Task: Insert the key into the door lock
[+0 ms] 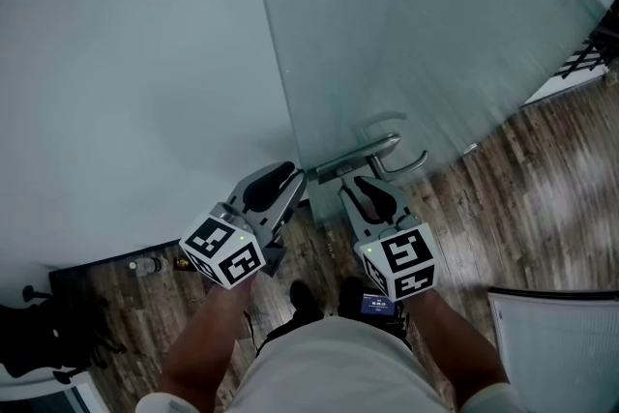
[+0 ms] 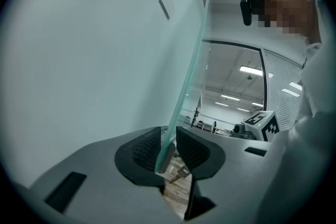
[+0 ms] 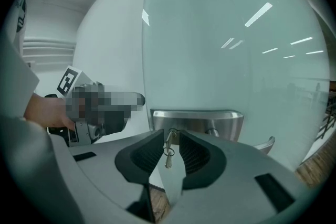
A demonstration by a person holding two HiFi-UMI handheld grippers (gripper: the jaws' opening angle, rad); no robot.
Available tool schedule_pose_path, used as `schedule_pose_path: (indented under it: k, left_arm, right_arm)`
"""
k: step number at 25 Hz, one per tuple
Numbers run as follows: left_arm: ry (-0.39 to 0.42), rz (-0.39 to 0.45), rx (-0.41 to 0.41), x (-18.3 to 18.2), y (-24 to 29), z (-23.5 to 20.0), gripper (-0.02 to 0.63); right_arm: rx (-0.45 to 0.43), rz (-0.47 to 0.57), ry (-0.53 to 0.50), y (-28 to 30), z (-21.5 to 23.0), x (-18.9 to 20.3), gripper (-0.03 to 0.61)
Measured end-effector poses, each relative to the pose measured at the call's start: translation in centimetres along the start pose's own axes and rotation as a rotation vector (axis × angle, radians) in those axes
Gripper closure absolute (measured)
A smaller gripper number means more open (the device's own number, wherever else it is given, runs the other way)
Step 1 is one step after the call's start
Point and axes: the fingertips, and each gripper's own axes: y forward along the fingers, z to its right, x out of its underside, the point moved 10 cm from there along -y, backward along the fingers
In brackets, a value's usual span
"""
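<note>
Left gripper (image 2: 168, 139) sits over the free edge of the door (image 1: 406, 34); glass edge between its pads, which look closed on it, though I can't confirm real pressure.

Right gripper (image 1: 368, 189) is just under the handle (image 1: 387, 150), nose at the lock plate (image 3: 197, 120). Its jaws are apart; the key (image 3: 168, 150) hangs between the pads with a gap on each side, so it's not pinched. Top end of the key meets the plate's lower part; ring and the rest dangle down. It looks at or in the lock; depth not visible, so I can't call it seated.

Risks, my read:
- key only part way in; nothing grips it, so any nudge from a pad drops it to the floor
- jaws closing off-centre; one pad hits first, levers the key sideways, bends or jams it in the cylinder
- ring snags on the ribbed pad; pulling back drags the key out
- left grip slips on smooth glass; the door swings, the lock moves off the right gripper's line, and the key gets side-loaded
</note>
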Motion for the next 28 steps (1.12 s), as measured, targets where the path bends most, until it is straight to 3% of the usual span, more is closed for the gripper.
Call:
schedule_pose_path:
  k: [7, 17, 28]
  left_arm:
    - [-0.003, -0.002, 0.003, -0.1, -1.1, 0.9, 0.517]
    - [-0.005, 0.02, 0.036, -0.7, -1.9, 2.4, 0.589]
    - [0.003, -0.015, 0.068, -0.4, -3.1, 5.1, 0.592]
  right_arm:
    - [0.008, 0.001, -0.004, -1.1, -0.1, -0.3, 0.5]
    - [0.041, 0.051, -0.004, -3.0, 0.2, -1.6, 0.53]
    - [0.05, 0.068, -0.006, -5.2, 0.3, -2.4, 0.566]
